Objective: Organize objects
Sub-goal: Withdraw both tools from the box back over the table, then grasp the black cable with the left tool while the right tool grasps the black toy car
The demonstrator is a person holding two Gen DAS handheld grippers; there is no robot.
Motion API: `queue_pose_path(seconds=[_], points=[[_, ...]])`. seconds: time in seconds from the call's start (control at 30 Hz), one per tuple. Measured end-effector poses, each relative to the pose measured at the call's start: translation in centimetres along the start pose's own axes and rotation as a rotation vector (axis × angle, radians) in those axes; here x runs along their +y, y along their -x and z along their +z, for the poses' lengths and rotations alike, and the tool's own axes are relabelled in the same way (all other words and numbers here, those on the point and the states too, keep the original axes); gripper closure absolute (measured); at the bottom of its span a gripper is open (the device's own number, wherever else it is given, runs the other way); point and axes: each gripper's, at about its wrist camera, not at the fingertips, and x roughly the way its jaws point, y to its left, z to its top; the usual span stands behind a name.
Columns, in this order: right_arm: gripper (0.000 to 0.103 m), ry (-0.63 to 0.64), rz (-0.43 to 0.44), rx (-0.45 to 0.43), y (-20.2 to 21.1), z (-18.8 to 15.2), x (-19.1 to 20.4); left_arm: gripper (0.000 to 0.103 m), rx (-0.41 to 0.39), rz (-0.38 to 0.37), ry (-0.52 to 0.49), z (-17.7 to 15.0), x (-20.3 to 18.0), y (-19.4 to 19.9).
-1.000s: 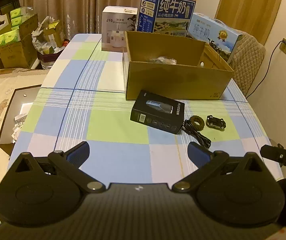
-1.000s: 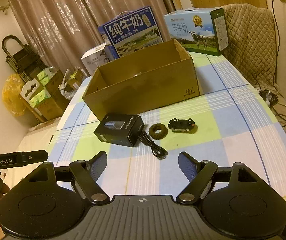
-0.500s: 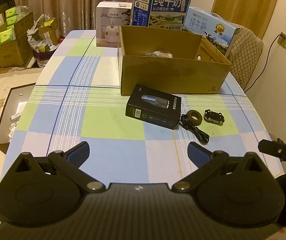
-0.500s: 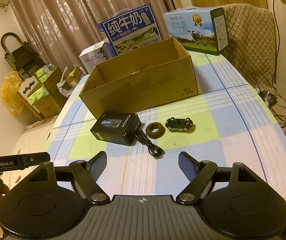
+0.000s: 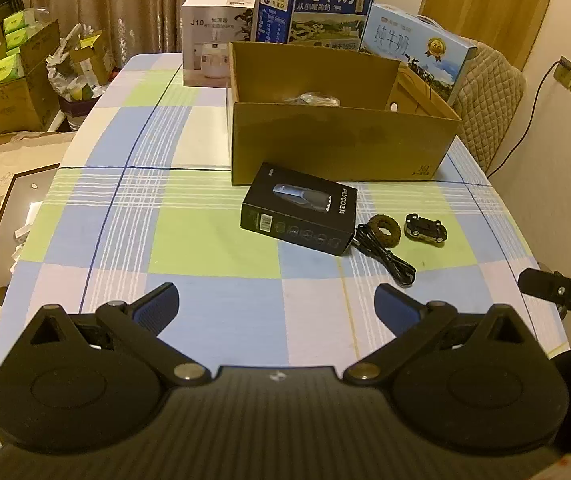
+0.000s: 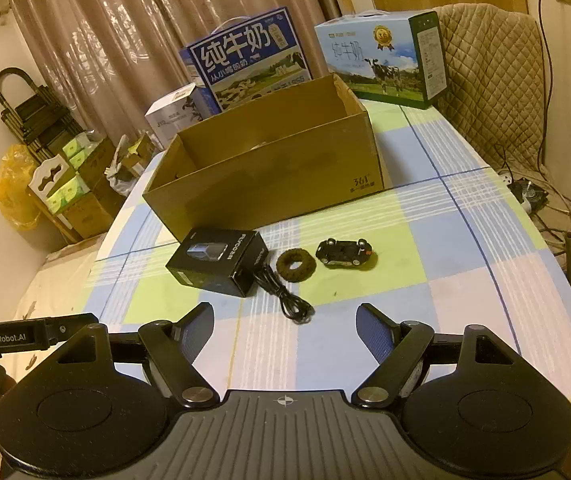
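Hovering over the near edge of the table (image 5: 213, 236), the left gripper (image 5: 276, 304) has its jaws spread wide with nothing between them, its blue-padded fingers (image 5: 157, 308) above a blue square of the checked cloth. The right gripper (image 6: 284, 322) hangs the same way a little to the right, wide apart and empty, over the near part of the table (image 6: 425, 272).

Just beyond the grippers a black cable (image 5: 385, 254) lies in a loose bundle, its far end touching the right end of a black box (image 5: 301, 214) that lies flat on a green square. In the right wrist view the cable (image 6: 283, 292) runs from the box (image 6: 217, 260) toward the near side. Right of the cable, and touching it, sits a brown ring (image 5: 384, 231), fuzzy and flat on the cloth; in the right wrist view the ring (image 6: 296, 265) lies between the box and a small black toy car (image 6: 343, 252). The toy car (image 5: 425, 229) stands just beside the ring, apart from it, on its wheels.

Farther back an open cardboard carton (image 5: 337, 148) stands just beyond the black box, something pale and crinkled showing low inside it; what it is cannot be told. Behind the carton stand a white box (image 5: 215, 40) on the left, a dark blue milk case (image 5: 317, 8) in the middle and a light blue milk case (image 5: 417, 52) on the right. Curtains (image 6: 125, 32) hang beyond the table's far end.
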Motion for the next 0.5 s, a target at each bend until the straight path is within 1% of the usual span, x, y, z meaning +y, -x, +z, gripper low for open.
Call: queue_pose_path(seconds=[0.17, 0.33, 0.5], points=[[0.027, 0.033, 0.001, 0.016, -0.3, 1.2, -0.3, 0.001, 0.005, -0.001, -0.006, 0.4, -0.7, -0.8], [0.027, 0.068, -0.002, 0.034, -0.8, 3.0, -1.5, 0.001, 0.012, -0.010, -0.004, 0.8, -1.6, -1.9], [0.027, 0.160, -0.026, 0.051, -1.8, 4.7, -2.5, 0.001, 0.022, -0.038, 0.002, 1.2, -3.2, -3.4]])
